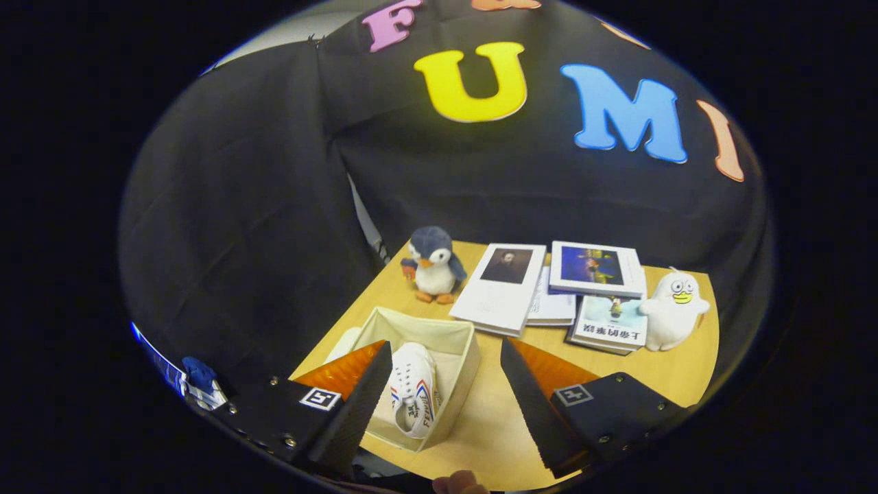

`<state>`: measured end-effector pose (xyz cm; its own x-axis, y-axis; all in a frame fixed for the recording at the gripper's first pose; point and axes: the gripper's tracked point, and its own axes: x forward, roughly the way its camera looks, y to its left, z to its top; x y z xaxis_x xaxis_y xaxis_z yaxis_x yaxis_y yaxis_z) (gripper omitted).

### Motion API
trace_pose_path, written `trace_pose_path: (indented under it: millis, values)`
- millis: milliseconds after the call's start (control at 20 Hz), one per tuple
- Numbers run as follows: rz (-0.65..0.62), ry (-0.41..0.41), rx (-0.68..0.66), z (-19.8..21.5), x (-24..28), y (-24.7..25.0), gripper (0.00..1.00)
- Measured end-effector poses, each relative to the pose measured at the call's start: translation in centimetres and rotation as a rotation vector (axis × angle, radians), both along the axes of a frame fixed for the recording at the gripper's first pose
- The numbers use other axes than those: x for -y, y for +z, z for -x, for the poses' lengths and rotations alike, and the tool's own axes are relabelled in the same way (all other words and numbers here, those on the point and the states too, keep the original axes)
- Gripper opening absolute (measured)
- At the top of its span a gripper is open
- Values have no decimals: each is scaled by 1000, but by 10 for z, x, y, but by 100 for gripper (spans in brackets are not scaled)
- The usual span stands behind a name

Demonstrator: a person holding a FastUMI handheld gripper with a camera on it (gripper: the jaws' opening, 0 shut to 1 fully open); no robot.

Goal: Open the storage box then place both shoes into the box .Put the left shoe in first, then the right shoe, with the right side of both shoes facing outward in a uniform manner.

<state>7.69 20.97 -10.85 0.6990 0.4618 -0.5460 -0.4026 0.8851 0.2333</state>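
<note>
An open cream storage box [465,357] sits on the wooden table, under and just ahead of my left finger. Inside it lies a white shoe [413,391] with red and blue stripes, on its side along the box's right wall. My gripper [446,387] hovers above the table with its fingers wide apart and nothing held between them. The left finger [357,405] overlaps the box's left half and hides that part of its inside. The right finger [531,405] is over bare table to the right of the box.
Beyond the box stand a penguin plush [432,264], several books [504,285] in a loose pile, and a white duck plush [673,309] at the far right. The wooden table [480,425] has bare room between the fingers. A fingertip of a hand [458,482] shows at the bottom.
</note>
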Motion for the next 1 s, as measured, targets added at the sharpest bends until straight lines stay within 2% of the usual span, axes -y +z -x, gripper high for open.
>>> trace_pose_path:
  millis: [200,450,650,1000]
  values:
    - [7,-193,284,-13,70,52,97]
    - [-36,-339,467,1,135,104,97]
    - [-7,-367,506,9,163,111,97]
    - [13,-391,468,15,205,91,97]
